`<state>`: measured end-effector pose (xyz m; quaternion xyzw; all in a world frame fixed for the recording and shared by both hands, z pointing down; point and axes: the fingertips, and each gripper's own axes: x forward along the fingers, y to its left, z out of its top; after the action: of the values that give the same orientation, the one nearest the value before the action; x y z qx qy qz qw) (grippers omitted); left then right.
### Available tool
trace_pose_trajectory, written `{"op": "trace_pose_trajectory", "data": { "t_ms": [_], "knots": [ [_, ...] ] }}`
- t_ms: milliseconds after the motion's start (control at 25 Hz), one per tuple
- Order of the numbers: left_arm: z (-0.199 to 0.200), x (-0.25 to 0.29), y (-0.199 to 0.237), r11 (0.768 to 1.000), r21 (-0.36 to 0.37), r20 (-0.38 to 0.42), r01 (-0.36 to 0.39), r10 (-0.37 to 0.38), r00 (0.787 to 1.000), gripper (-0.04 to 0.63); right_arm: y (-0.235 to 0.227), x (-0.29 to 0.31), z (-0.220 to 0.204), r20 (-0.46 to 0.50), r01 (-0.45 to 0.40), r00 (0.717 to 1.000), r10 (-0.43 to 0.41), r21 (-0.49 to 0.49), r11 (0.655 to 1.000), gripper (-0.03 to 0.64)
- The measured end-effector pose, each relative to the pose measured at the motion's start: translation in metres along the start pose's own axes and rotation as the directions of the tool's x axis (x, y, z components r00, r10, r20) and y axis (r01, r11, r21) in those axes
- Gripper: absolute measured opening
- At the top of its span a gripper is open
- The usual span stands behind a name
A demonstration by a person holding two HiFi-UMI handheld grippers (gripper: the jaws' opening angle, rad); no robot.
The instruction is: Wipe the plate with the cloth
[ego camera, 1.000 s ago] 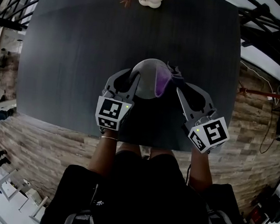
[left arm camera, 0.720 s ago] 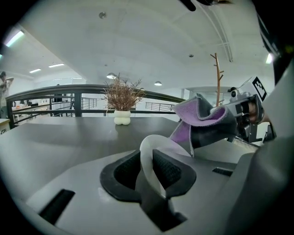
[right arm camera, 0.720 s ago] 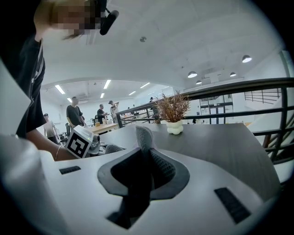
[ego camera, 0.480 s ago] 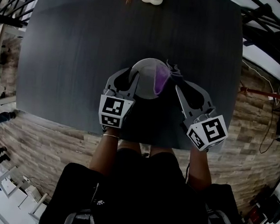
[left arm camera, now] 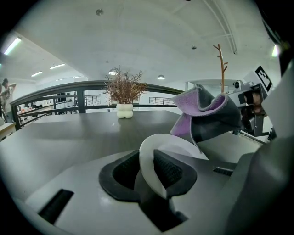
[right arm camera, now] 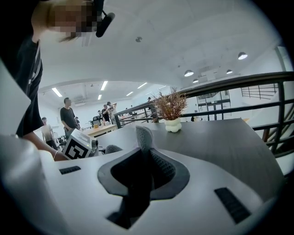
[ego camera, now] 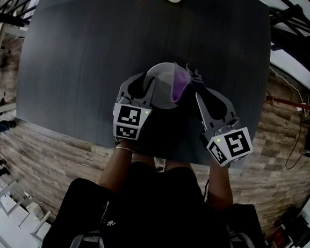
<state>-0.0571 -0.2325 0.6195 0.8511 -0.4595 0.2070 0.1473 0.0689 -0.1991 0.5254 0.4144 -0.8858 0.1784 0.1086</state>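
Left gripper [left arm camera: 148, 167] jaws have just been opening, the plate [ego camera: 161, 81] rim loose between them, near-middle of the table [ego camera: 85, 60]; right gripper [right arm camera: 143, 160] pinches the cloth [ego camera: 181, 85] over the plate's right edge

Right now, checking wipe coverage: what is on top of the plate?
The purple cloth hangs over the plate's right part; the surface beneath it is covered, unseen.
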Motion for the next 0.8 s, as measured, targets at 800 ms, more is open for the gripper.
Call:
{"op": "trace_pose_trajectory", "data": {
  "t_ms": [800],
  "knots": [
    [-0.0067, 0.0077, -0.0012, 0.999, 0.036, -0.077, -0.014, 0.017, 0.997, 0.095, -0.0001, -0.001, -0.0019, -0.001, 0.021, 1.0, -0.021, -0.009, 1.0, 0.052]
  ]
}}
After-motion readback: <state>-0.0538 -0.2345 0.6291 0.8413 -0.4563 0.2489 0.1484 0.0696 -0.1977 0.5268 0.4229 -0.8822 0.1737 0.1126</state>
